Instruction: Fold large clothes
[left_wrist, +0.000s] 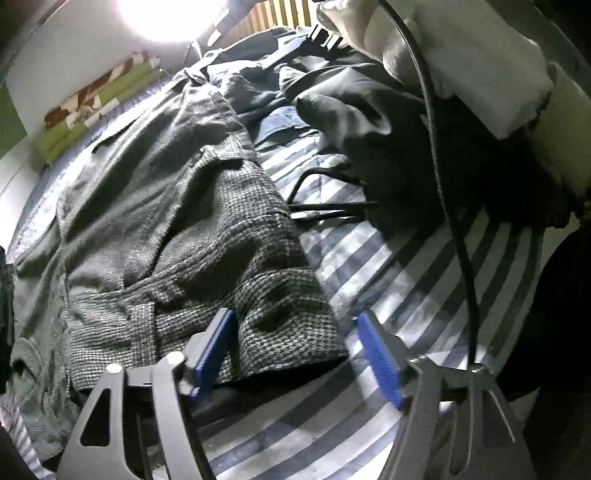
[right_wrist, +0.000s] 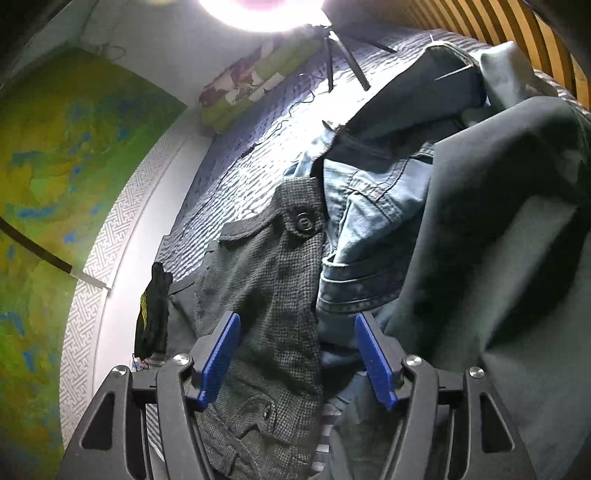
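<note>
Striped bedding (left_wrist: 388, 280) carries the grey tweed coat (left_wrist: 192, 221), its length running away from the left gripper (left_wrist: 295, 350). Its jaws stand open around the near hem. The right gripper (right_wrist: 295, 354), jaws open too, hovers over the coat's buttoned end.

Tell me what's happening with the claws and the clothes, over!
Left claw open over grey tweed coat. Right claw open over it too. Denim jacket beside it.

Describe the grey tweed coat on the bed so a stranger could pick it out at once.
Start at the striped bed sheet, where several garments lie. The grey tweed coat lies left of the blue denim jacket. Alone among them, it has a coarse black-and-grey weave and a large dark button on a tab.
</note>
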